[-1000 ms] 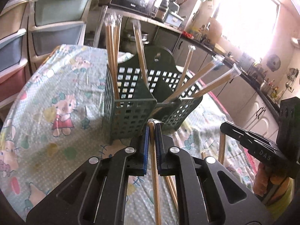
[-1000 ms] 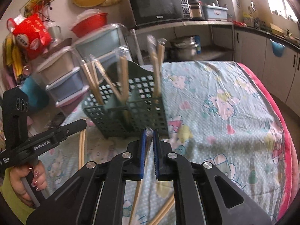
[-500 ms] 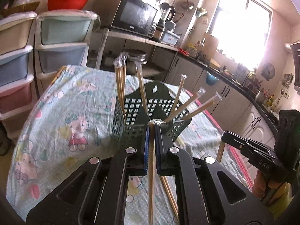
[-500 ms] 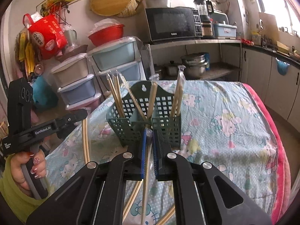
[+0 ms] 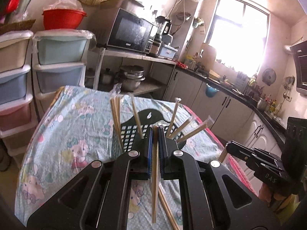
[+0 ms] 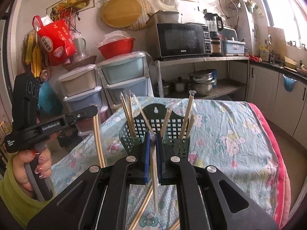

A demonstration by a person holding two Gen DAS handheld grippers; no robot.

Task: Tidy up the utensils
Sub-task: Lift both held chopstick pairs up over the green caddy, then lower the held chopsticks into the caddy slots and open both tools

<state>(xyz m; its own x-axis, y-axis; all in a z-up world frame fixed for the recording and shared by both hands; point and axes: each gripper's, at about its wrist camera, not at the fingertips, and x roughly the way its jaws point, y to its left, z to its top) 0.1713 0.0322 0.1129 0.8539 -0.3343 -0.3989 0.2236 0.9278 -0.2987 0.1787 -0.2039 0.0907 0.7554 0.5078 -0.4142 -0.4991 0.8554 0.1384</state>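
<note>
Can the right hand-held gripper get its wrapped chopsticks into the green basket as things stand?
Probably yes. The right hand-held gripper is shut on a wrapped pair of chopsticks, and the green basket stands just ahead with nothing between. Chopsticks already lean in its compartments, but gaps show between them.

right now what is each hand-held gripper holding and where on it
Each hand-held gripper, left and right, pinches a wrapped chopstick pair near its top end.
</note>
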